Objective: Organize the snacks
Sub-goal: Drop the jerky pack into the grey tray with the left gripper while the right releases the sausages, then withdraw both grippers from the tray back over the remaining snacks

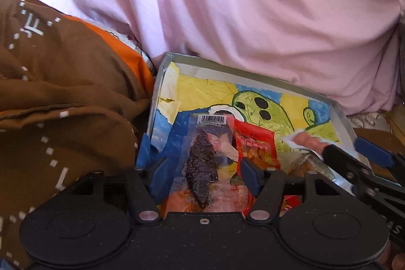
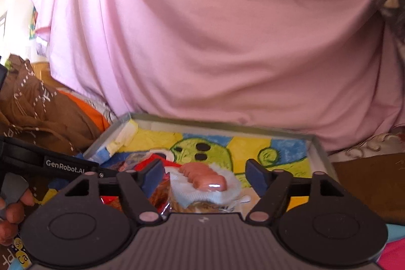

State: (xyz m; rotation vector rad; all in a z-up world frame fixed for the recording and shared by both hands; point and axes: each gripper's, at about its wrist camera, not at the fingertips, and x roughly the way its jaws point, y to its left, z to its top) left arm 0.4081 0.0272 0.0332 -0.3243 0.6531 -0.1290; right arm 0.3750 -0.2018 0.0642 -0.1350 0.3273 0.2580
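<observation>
A shallow box with a painted green cartoon figure on its floor lies in front of me. Inside it lie a clear packet holding a dark dried snack, a red packet and a pink sausage snack on a white wrapper. My left gripper is open, its blue pads on either side of the clear packet. My right gripper is open too, and the pink sausage lies between its spread fingers. In the left wrist view the right gripper reaches in from the right beside the sausage.
A person in a pink shirt sits close behind the box. Brown cloth with white dashes and orange fabric crowd the box's left side. A hand holds the left gripper's handle at the lower left.
</observation>
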